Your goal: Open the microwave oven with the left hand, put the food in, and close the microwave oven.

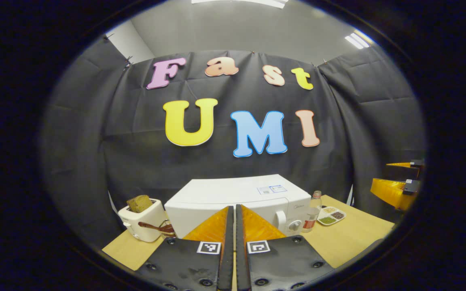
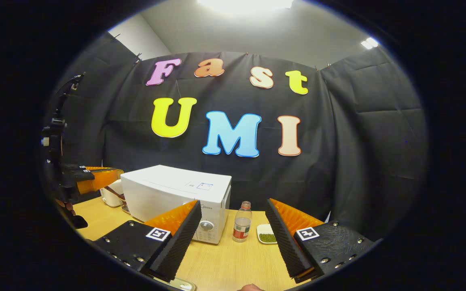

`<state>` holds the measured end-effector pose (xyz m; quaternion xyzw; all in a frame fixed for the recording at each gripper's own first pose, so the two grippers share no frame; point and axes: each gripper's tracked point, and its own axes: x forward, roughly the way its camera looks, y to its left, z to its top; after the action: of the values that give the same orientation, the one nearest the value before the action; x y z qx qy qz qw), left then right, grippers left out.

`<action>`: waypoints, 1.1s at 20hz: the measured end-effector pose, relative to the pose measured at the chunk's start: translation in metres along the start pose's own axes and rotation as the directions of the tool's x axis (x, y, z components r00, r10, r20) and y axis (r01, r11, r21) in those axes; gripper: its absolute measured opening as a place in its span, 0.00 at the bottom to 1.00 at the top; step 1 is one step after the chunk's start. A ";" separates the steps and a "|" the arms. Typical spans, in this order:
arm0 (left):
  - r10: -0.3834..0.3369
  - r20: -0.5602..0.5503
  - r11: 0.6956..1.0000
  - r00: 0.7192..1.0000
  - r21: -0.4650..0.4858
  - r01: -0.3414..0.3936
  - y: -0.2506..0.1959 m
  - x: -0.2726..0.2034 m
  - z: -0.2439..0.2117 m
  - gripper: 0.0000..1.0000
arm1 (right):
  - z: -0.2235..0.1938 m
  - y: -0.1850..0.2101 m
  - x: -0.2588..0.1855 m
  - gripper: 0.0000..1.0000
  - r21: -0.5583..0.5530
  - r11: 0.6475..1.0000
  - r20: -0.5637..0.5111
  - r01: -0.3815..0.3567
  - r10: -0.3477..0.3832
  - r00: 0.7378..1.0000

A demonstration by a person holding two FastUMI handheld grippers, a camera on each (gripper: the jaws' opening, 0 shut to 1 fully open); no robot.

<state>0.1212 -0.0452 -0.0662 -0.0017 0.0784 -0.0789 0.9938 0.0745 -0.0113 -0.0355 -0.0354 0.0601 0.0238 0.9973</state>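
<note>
A: Item: microwave oven (image 1: 237,200), door closed, on table (image 1: 350,236). Position?

B: Dead ahead of left gripper (image 1: 235,210), beyond its fingers, which are pressed together on nothing.

A: Right gripper (image 2: 233,226)?

B: Fingers spread wide, empty; oven sits ahead and left. Left is likely nearer the door.

The microwave oven (image 1: 233,204) stands on the table (image 1: 350,236), near the far wall. Left of it, just beside, stands a toaster (image 1: 142,222) with a slice of bread (image 1: 139,203) in its slot. Right of the microwave oven, close by, stands a bottle (image 2: 242,222). Right of the bottle lies a divided plate (image 1: 331,215) with food in its compartments.
</note>
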 end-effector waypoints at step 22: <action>0.142 0.146 0.989 0.979 0.008 -0.145 0.116 -0.157 0.026 0.97 | 0.022 0.097 -0.083 0.98 0.033 0.999 0.100 -0.034 0.031 0.995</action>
<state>-0.0096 0.0933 -0.0180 0.0076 0.0052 -0.0073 0.9999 -0.0102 0.0830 -0.0101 -0.0161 0.0115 0.0408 0.9990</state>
